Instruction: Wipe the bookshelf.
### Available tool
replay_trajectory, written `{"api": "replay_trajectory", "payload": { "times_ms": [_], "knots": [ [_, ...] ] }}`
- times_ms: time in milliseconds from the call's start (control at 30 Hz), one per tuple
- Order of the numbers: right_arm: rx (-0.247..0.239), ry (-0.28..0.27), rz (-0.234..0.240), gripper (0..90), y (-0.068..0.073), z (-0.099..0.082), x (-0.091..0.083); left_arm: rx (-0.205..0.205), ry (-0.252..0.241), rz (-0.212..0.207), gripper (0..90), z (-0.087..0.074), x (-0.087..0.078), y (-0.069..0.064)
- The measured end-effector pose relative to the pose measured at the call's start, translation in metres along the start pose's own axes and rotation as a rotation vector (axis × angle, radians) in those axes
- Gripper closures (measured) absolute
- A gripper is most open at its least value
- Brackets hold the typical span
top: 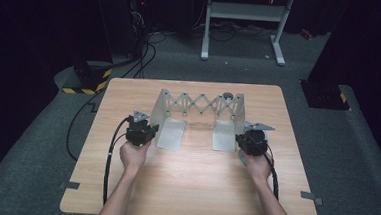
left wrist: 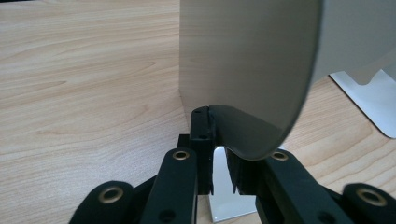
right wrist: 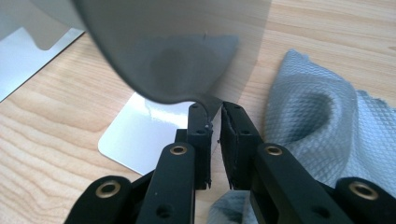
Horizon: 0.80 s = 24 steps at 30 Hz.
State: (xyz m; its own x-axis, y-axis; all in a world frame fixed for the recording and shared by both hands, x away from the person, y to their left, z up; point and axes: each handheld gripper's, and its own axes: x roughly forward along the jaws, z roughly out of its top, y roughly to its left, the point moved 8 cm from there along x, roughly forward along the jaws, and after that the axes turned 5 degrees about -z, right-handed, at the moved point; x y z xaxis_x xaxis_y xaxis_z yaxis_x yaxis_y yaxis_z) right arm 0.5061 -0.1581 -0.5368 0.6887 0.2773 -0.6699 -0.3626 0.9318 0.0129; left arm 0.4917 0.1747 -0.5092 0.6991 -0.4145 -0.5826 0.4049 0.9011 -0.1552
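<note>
the wooden desk (top: pixel 188 187) carries an expandable metal book rack (top: pixel 198 105) standing near its far middle, scissor lattice stretched between two upright end plates. the left tool (left wrist: pixel 217 140) is clamped on the edge of the left end plate (left wrist: pixel 247 70); the right tool (right wrist: pixel 214 122) pinches the right end plate (right wrist: pixel 168 51). a grey cloth (right wrist: pixel 322 121) lies just beside the right tool.
</note>
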Motion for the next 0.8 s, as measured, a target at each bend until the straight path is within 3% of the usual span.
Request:
{"api": "replay_trajectory", "payload": {
  "times_ms": [300,500,633,800],
  "knots": [
    [-0.007,0.027,-0.026,84.1,-0.007,0.012,0.01,-0.002,0.025,0.02,79.4,0.009,0.009,-0.001],
    [-0.004,0.043,-0.033,84.3,-0.01,0.022,0.019,-0.025,0.017,0.031,79.8,0.014,0.013,0.005],
    [0.03,0.027,-0.016,84.5,-0.013,0.025,0.024,-0.027,0.015,0.042,79.9,0.019,0.016,0.008],
    [0.02,0.036,-0.017,84.6,-0.014,0.029,0.028,-0.05,-0.011,0.039,80.1,0.025,0.016,0.012]
  ]
}}
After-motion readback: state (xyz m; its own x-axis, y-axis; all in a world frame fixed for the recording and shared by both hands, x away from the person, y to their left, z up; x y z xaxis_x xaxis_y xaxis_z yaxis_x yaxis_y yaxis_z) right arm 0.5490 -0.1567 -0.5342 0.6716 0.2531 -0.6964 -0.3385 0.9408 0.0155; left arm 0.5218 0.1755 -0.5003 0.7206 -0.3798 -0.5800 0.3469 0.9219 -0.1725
